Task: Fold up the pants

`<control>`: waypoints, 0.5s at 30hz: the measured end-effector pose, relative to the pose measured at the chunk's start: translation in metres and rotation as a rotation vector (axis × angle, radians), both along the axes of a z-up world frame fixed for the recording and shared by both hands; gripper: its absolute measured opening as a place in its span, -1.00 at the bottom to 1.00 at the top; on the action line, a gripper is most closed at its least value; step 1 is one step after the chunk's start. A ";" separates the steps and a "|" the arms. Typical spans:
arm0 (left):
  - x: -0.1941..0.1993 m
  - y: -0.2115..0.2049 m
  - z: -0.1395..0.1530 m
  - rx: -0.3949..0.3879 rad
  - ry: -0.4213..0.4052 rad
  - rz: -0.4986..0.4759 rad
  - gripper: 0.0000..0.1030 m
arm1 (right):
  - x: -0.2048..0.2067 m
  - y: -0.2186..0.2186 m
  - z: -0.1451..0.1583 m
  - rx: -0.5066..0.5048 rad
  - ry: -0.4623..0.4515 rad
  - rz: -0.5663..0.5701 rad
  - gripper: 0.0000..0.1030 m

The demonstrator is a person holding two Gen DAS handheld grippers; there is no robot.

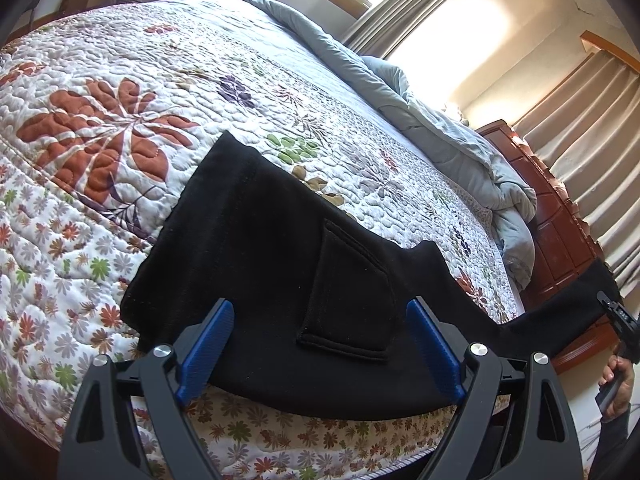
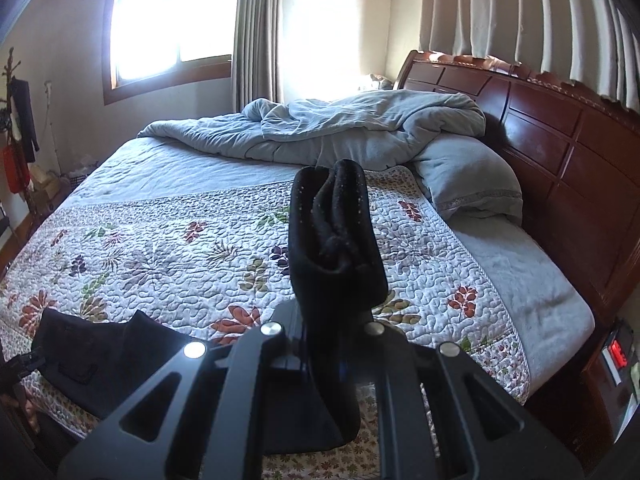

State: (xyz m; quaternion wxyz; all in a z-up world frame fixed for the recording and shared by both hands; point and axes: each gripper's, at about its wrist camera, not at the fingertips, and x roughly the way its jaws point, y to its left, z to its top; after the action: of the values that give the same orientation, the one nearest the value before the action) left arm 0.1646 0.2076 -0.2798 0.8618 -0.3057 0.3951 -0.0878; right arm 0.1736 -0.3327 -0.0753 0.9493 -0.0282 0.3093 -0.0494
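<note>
1. Slippage is the main risk: the right gripper point(image 2: 340, 300) is clamped on the bunched leg end of the black pants point(image 1: 280, 260), and only a small wad of cloth sits between its jaws, so a hard pull could tug it free.
2. Left gripper point(image 1: 320, 344) stands wide open, its blue pads point(image 1: 208, 344) on either side of the waist and pocket area without pressing, so nothing pins that end; the pants could drag across the quilt point(image 1: 120, 120) instead of folding.
3. Pants lie at the near edge of the bed point(image 2: 540, 288), with the lower hem hanging over; a careless pull may slide them to the floor.
4. Room is ample on the quilt beyond; the crumpled grey comforter point(image 2: 340, 128) and wooden headboard point(image 2: 560, 140) are well apart.
</note>
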 end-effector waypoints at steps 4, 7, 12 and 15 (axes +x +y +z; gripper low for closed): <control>-0.001 0.000 0.000 -0.001 -0.001 0.000 0.72 | 0.002 0.012 -0.002 -0.035 0.003 0.025 -0.83; -0.001 0.001 0.000 -0.006 -0.001 0.000 0.72 | 0.004 0.021 -0.003 -0.065 0.003 0.040 -0.83; -0.002 0.002 0.000 -0.008 -0.003 0.003 0.72 | 0.006 0.031 -0.006 -0.094 0.004 0.056 -0.83; -0.004 0.003 0.001 -0.007 -0.004 0.005 0.72 | 0.008 0.037 -0.009 -0.119 0.004 0.068 -0.83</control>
State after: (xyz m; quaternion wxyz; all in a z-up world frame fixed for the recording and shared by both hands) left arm 0.1605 0.2107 -0.2787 0.8617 -0.3097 0.3922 -0.0877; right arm 0.1813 -0.2957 -0.0847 0.9464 -0.0952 0.3067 -0.0356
